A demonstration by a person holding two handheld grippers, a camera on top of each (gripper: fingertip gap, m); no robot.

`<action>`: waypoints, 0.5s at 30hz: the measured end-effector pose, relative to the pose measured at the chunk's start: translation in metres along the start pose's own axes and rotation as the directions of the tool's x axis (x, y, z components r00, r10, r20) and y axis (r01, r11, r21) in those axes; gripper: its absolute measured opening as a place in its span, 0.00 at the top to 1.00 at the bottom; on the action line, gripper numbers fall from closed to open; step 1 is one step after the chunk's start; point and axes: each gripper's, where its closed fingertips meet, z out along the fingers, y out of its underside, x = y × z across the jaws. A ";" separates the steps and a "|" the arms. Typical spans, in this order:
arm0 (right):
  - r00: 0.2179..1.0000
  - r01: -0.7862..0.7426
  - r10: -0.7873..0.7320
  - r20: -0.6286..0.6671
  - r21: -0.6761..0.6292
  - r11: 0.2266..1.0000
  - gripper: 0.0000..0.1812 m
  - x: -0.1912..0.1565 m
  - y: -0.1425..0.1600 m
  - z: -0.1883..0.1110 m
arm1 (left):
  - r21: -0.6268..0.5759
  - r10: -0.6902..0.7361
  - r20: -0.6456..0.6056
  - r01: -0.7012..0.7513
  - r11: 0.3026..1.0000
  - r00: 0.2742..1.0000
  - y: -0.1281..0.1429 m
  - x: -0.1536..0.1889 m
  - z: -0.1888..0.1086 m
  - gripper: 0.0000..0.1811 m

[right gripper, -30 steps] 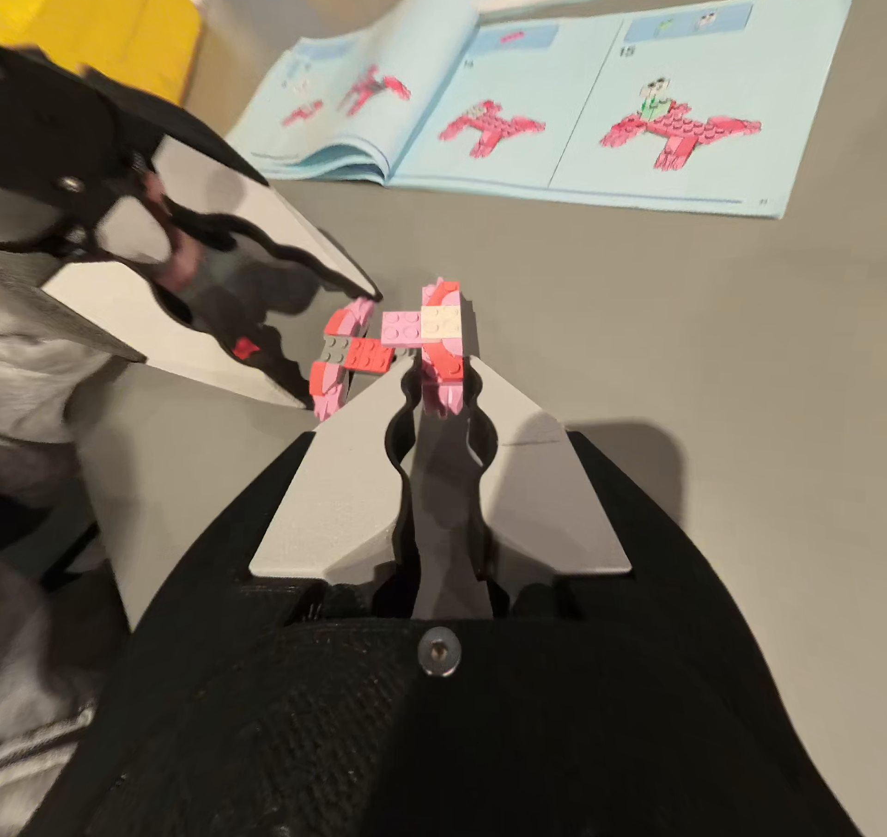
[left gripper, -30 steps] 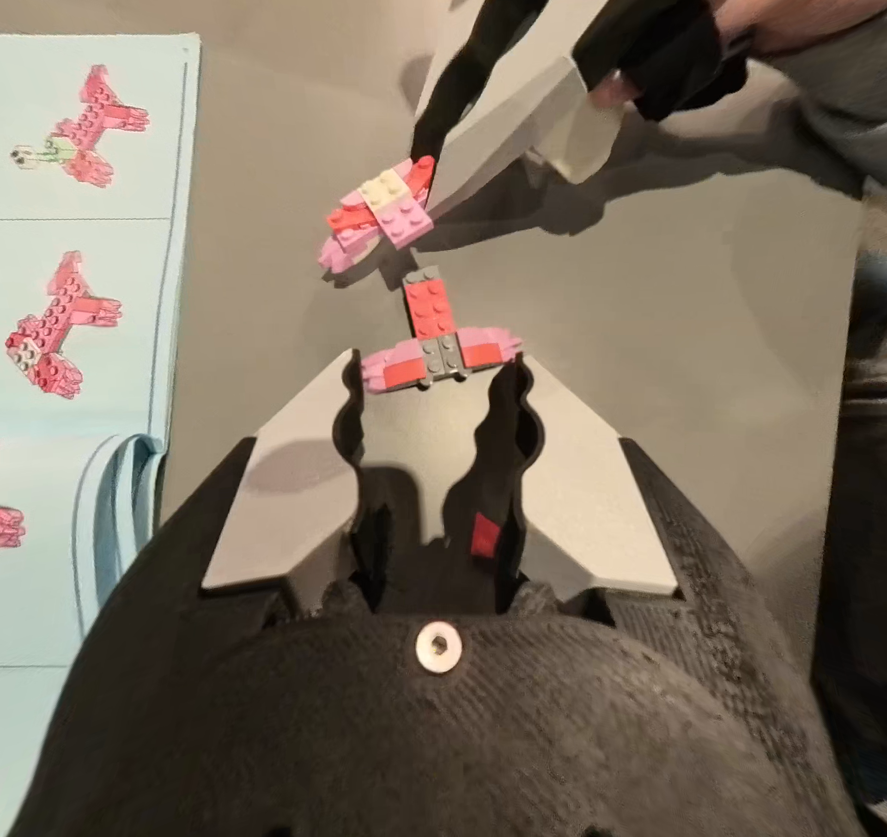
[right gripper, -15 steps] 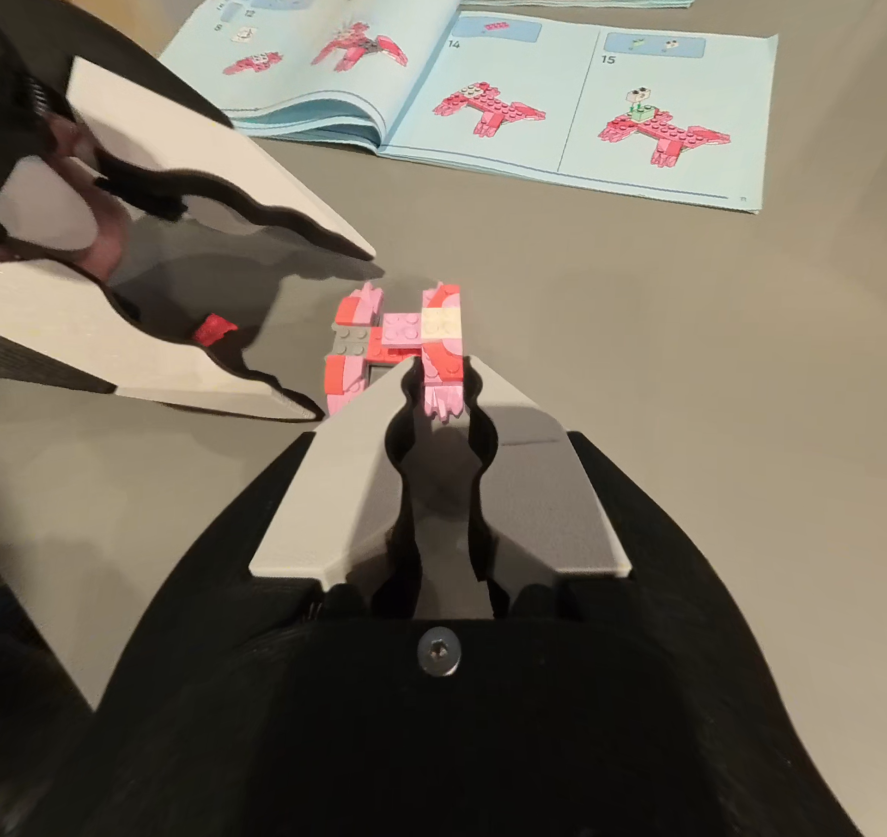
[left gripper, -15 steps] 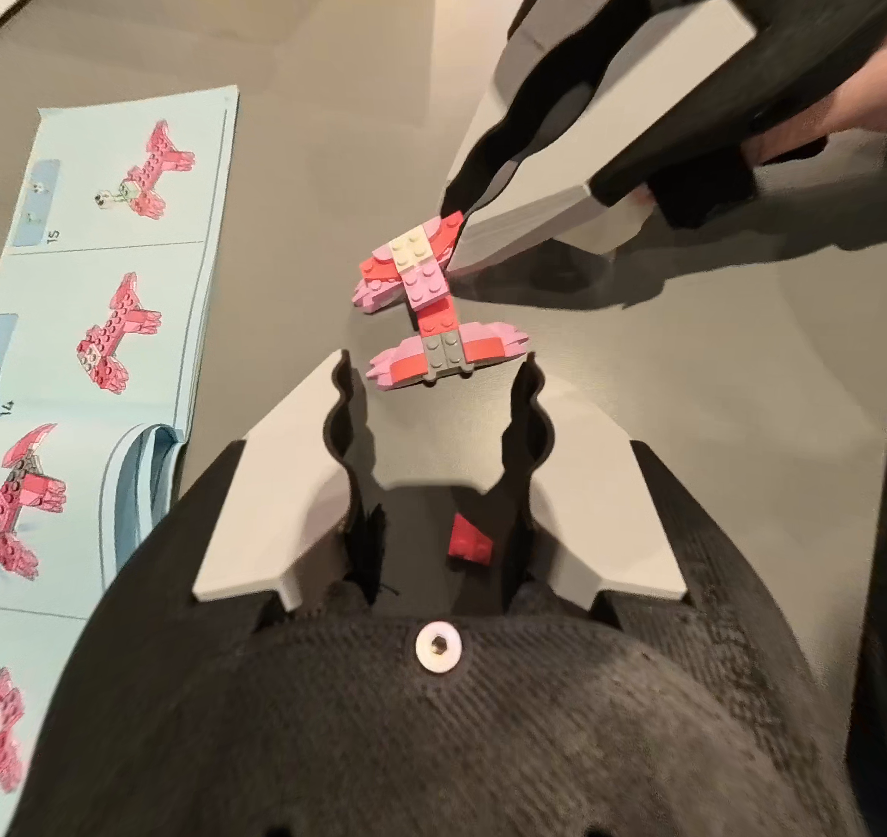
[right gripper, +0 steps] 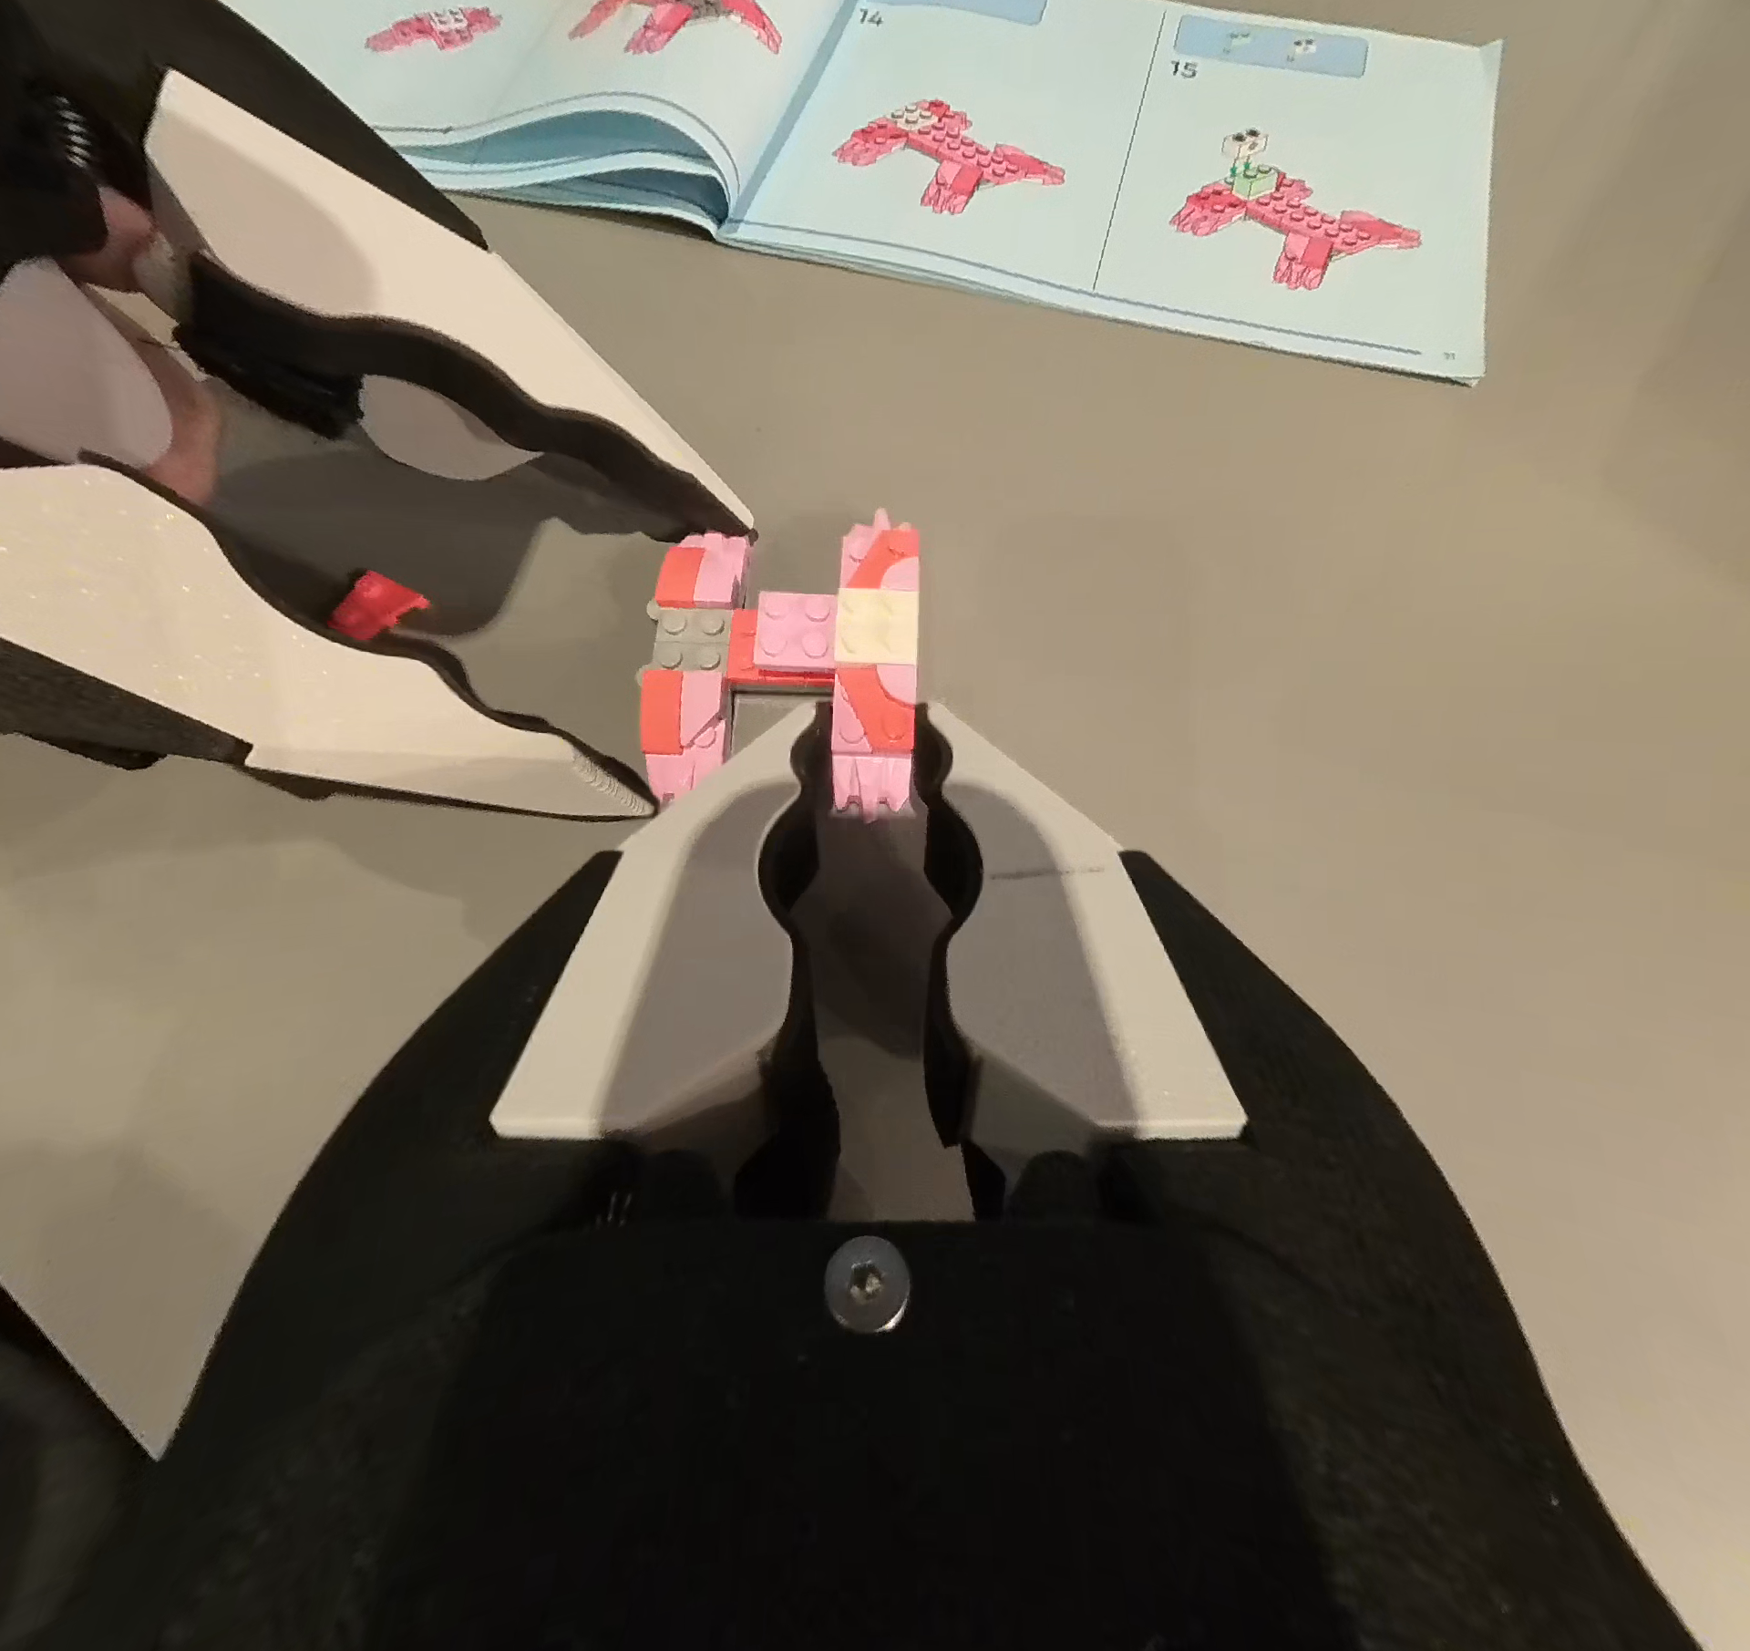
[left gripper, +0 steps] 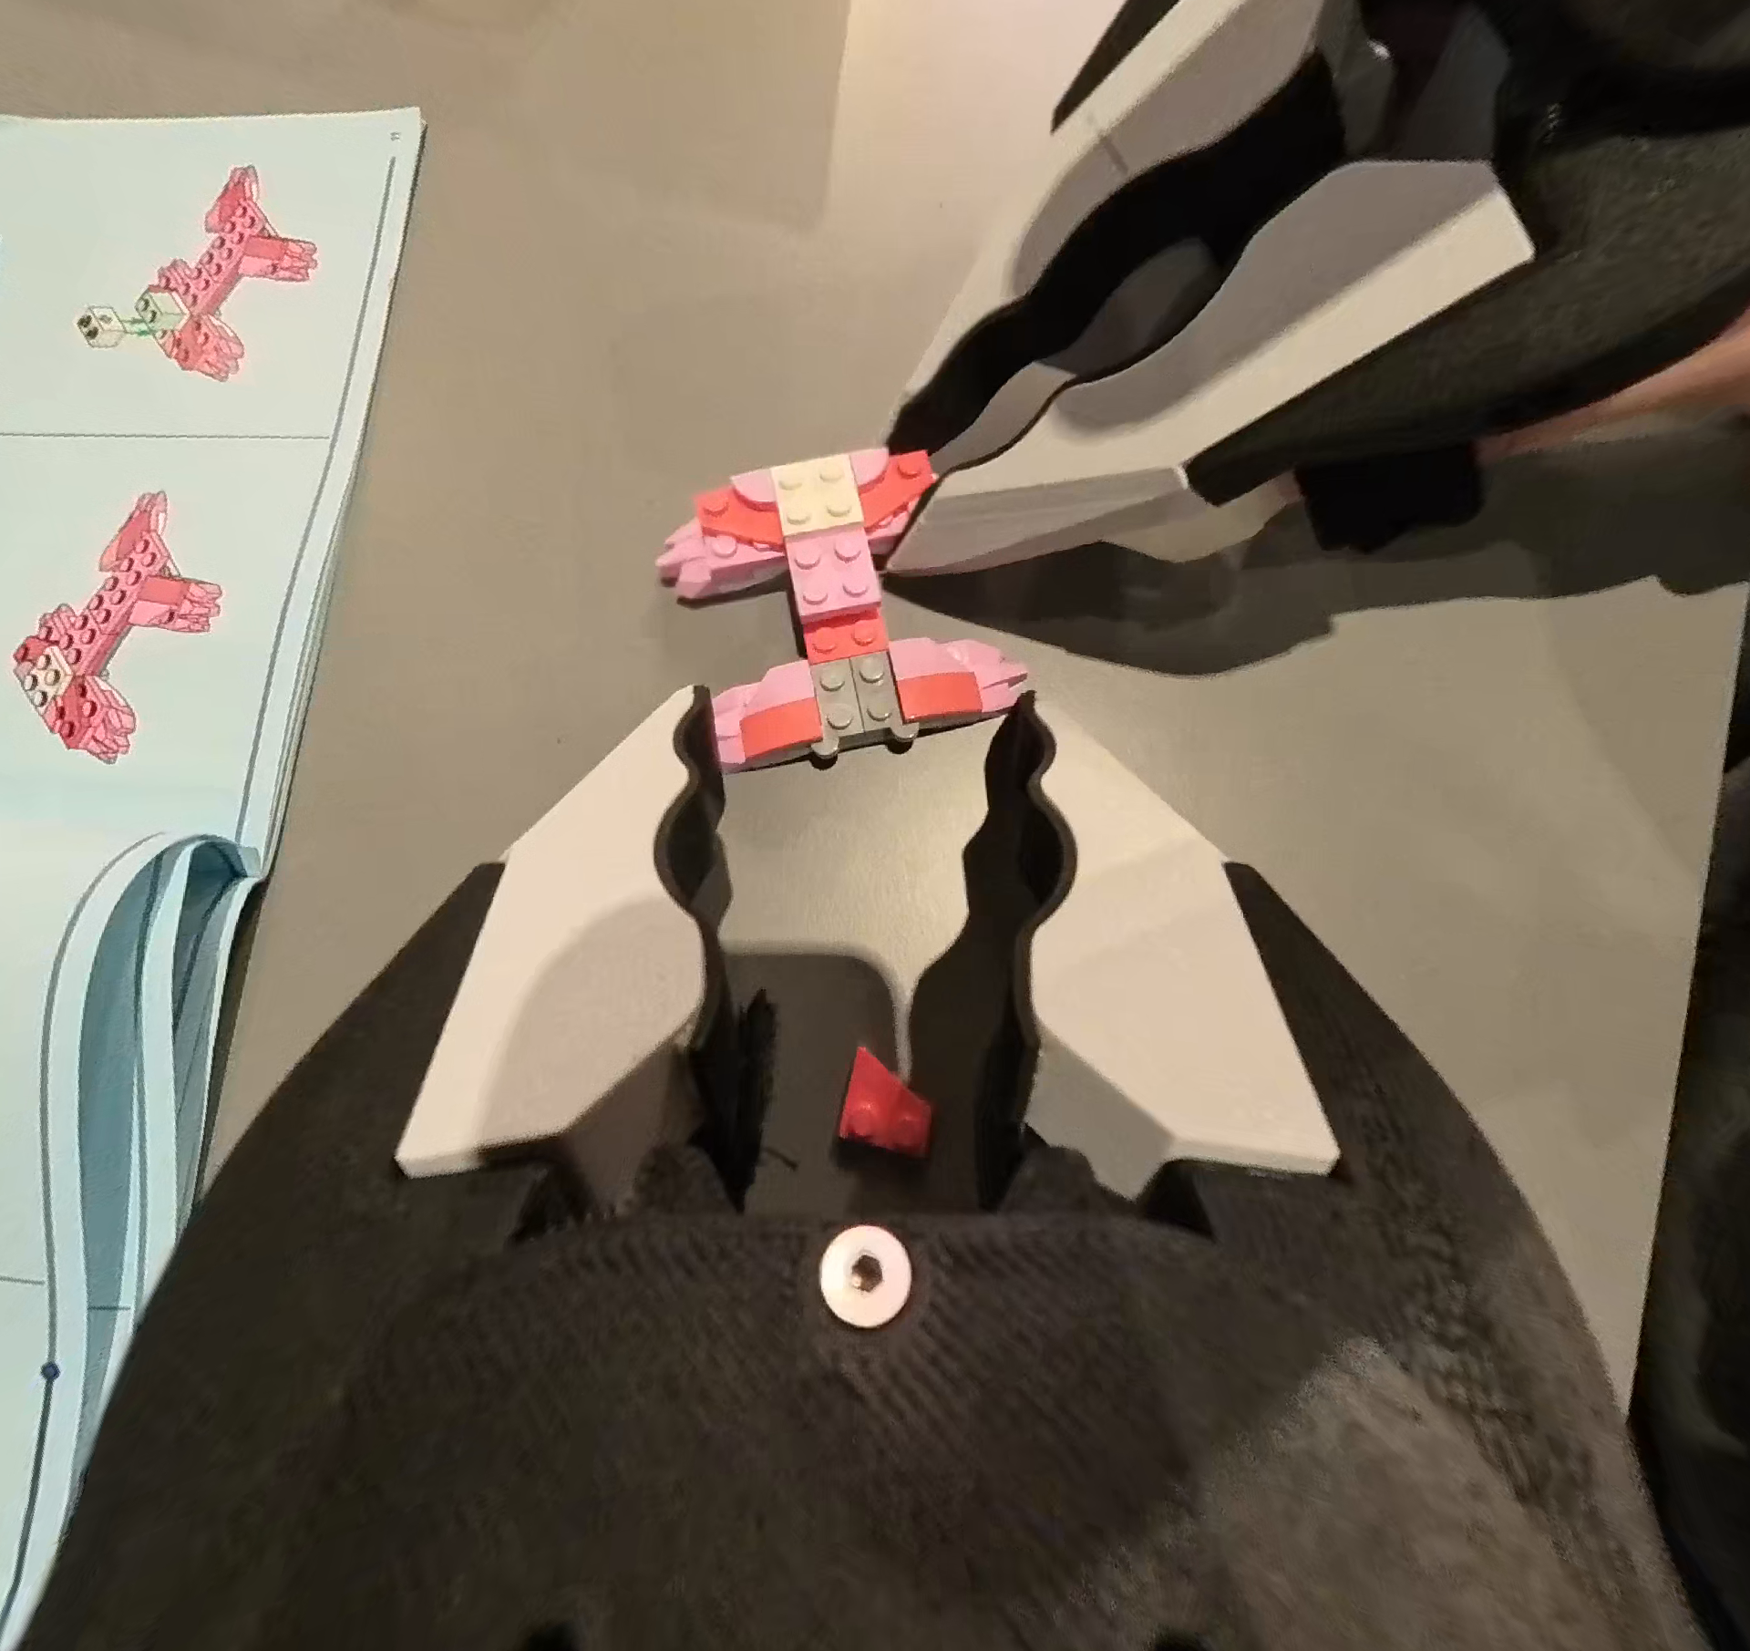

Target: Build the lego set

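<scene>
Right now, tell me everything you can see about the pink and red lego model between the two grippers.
The lego model is a flat H shape of plastic plates lying studs-up on the grey table. Two winged crosspieces in pink and red are joined by a short pink and red spine, with a cream plate on one crosspiece and a dark grey plate on the other. The right gripper is closed on the tip of the cream-plate crosspiece. The left gripper is open, its fingertips flanking the grey-plate crosspiece; whether they touch it is unclear.

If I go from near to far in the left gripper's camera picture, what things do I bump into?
Small red brick deep between the left gripper fingers → grey-middled wing piece → cream-topped wing piece → right gripper, shut on that wing's end.
</scene>
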 end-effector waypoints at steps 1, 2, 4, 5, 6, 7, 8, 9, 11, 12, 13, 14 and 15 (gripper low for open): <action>1.000 0.005 -0.005 -0.004 -0.002 1.000 0.92 0.000 0.000 0.000 | 0.000 -0.001 0.003 0.001 1.000 1.000 0.000 0.000 0.000 0.65; 1.000 0.012 -0.012 -0.004 -0.004 1.000 0.91 -0.001 0.001 0.000 | 0.001 -0.002 0.004 0.002 1.000 1.000 0.000 0.000 0.000 0.65; 1.000 0.022 -0.022 -0.004 -0.010 1.000 0.89 -0.002 0.001 0.000 | 0.004 -0.005 0.005 0.005 1.000 1.000 0.000 0.000 0.000 0.65; 1.000 0.024 -0.024 0.000 -0.011 1.000 0.89 -0.002 0.001 0.001 | 0.006 -0.004 0.006 0.004 1.000 1.000 0.000 0.000 0.000 0.65; 1.000 0.027 -0.027 0.006 -0.013 1.000 0.88 -0.003 0.001 0.001 | 0.006 -0.003 0.006 0.003 1.000 1.000 0.000 0.000 0.000 0.65; 0.999 0.031 -0.031 0.013 -0.016 0.999 0.88 -0.003 0.002 0.001 | 0.007 -0.003 0.005 0.003 1.000 1.000 0.000 0.000 -0.001 0.65; 0.999 0.036 -0.035 0.025 -0.018 0.999 0.85 -0.005 0.002 0.001 | 0.007 -0.006 0.005 0.006 1.000 1.000 0.001 0.000 -0.001 0.65; 0.998 0.038 -0.037 0.043 -0.018 0.999 0.83 -0.007 0.002 0.001 | 0.009 -0.009 0.004 0.009 1.000 1.000 0.001 -0.001 -0.001 0.64; 0.997 0.039 -0.038 0.072 -0.018 0.999 0.78 -0.011 0.002 0.000 | 0.013 -0.015 -0.002 0.015 1.000 1.000 0.002 -0.001 -0.002 0.62; 0.996 0.045 -0.043 0.081 -0.020 0.999 0.77 -0.013 0.003 0.000 | 0.015 -0.014 -0.007 0.014 1.000 1.000 0.003 0.000 -0.002 0.62; 0.994 0.056 -0.054 0.093 -0.021 0.998 0.75 -0.014 0.003 -0.001 | 0.015 -0.010 -0.009 0.010 1.000 1.000 0.003 0.001 -0.003 0.61; 0.992 0.074 -0.071 0.108 -0.017 0.997 0.71 -0.016 0.003 -0.002 | 0.015 -0.006 -0.007 0.006 1.000 1.000 0.004 0.001 -0.004 0.61; 0.988 0.094 -0.092 0.124 -0.010 0.996 0.69 -0.018 0.003 -0.003 | 0.019 0.000 -0.004 0.000 1.000 1.000 0.004 0.000 -0.005 0.60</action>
